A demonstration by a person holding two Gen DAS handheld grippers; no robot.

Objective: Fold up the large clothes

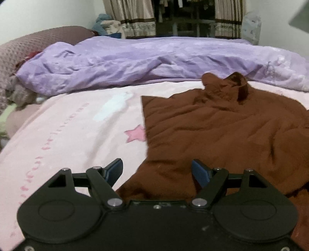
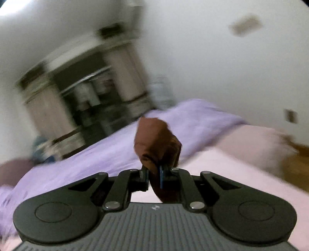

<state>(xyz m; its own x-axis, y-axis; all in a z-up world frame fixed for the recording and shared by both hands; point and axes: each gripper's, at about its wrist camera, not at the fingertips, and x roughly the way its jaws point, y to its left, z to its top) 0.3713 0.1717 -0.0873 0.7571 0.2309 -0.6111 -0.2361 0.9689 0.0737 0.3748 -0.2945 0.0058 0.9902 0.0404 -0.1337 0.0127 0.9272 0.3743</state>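
A large brown garment [image 1: 222, 131] lies spread and wrinkled on the pink bed sheet [image 1: 67, 131], its collar end toward the far side. My left gripper [image 1: 157, 170] is open and empty, low over the garment's near left edge. My right gripper [image 2: 154, 171] is shut on a bunched piece of the brown garment [image 2: 157, 142] and holds it up above the bed; that view is blurred by motion.
A crumpled purple quilt [image 1: 135, 61] lies along the far side of the bed. A maroon headboard [image 1: 29, 44] and pillows are at the left. Curtains and a dark window [image 1: 183, 17] stand behind. A wooden floor [image 2: 297, 164] shows at the right.
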